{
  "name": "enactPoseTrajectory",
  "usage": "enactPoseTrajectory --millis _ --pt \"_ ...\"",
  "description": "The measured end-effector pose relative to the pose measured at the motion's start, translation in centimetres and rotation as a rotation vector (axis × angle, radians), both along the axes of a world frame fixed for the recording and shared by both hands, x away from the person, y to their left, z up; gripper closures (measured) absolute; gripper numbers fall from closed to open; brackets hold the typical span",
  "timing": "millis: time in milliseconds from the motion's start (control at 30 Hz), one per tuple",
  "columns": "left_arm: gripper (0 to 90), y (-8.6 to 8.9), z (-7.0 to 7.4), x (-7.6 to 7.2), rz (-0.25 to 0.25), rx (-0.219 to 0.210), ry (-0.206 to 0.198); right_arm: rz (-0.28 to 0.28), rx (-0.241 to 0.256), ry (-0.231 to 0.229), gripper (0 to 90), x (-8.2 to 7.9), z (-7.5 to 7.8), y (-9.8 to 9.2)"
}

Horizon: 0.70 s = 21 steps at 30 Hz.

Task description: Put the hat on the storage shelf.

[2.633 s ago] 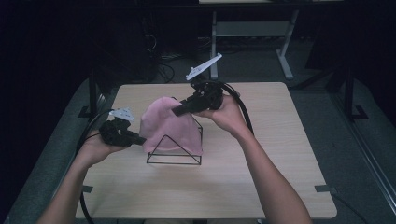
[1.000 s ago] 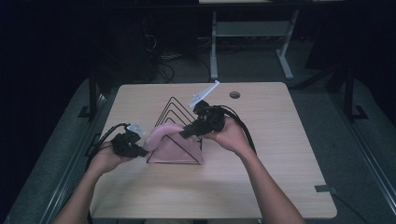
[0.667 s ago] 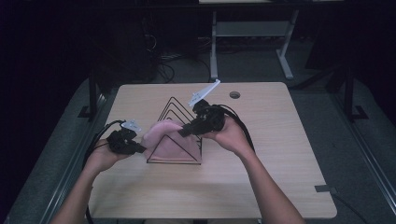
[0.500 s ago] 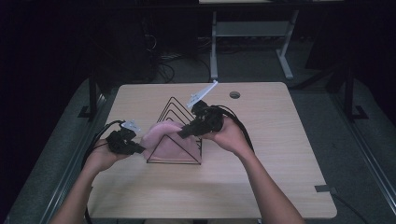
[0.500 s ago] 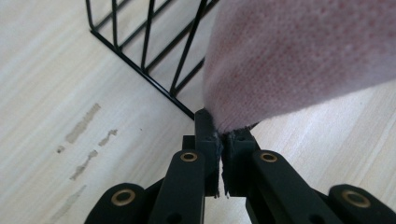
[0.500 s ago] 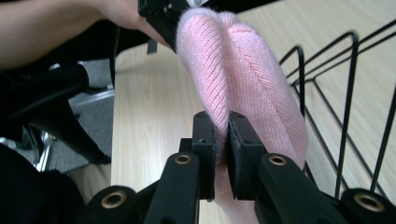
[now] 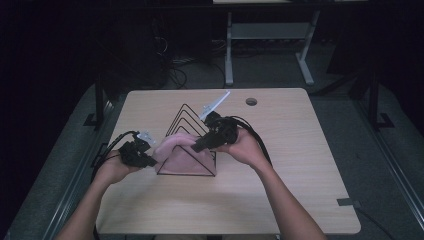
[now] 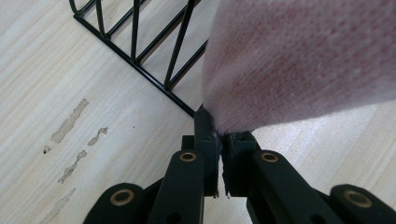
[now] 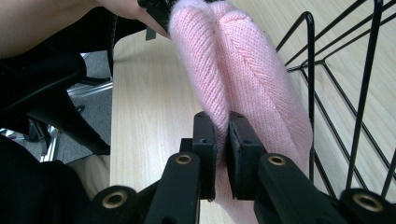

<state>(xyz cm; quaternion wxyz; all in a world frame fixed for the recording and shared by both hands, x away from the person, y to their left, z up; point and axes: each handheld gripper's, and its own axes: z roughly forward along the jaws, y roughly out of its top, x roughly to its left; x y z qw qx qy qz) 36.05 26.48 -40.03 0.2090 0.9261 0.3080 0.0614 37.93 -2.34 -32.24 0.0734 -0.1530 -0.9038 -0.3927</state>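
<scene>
Near the counter's (image 7: 310, 165) left-centre, a pink knitted cloth (image 7: 182, 152) now lies low over the front of a black wire rack (image 7: 187, 125), having been lifted high above it moments earlier. Both tools have come down with it: the right tool (image 7: 196, 148) is clamped on the cloth's right end, the left tool (image 7: 151, 164) on its left edge. A round grommet hole (image 7: 251, 101) sits near the far edge.

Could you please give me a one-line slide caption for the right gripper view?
Right gripper, jaws shut on a folded pink knitted cloth, beside a black wire rack.
</scene>
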Motion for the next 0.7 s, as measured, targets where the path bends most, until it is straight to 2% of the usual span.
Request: enactPoseTrajectory --millis 100,167,200,433,467,500,533,600,700 --pt "84.7 0.0 0.2 -0.2 -0.004 -0.005 0.003 -0.004 0.01 0.003 77.4 -0.1 0.0 -0.2" --pt "83.6 0.0 0.5 -0.3 -0.019 0.0 0.0 0.012 0.038 -0.013 72.7 0.0 0.1 -0.5" --pt "82.4 0.0 0.7 -0.3 -0.021 -0.003 -0.004 0.008 0.049 0.003 68.7 -0.1 0.2 -0.7" --pt "76.1 0.1 1.7 -0.7 -0.029 -0.026 -0.011 -0.013 0.068 -0.013 59.6 0.0 0.5 -2.2" --pt "75.8 0.1 1.8 -0.7 -0.027 -0.032 -0.013 -0.029 0.073 0.011 58.0 -0.2 0.5 -2.4" --pt "74.8 0.1 1.8 -0.8 -0.025 -0.037 -0.014 -0.03 0.09 0.006 56.3 -0.2 0.5 -2.7" --pt "73.9 0.2 1.9 -0.8 -0.025 -0.039 -0.019 -0.04 0.089 0.016 55.2 -0.3 0.5 -2.8" --pt "71.6 0.2 2.1 -0.9 -0.016 -0.048 -0.017 -0.048 0.085 -0.002 53.3 -0.5 0.4 -3.3" --pt "68.0 0.4 2.2 -1.0 -0.004 -0.066 -0.016 -0.077 0.083 0.004 49.9 -0.6 0.2 -4.4"
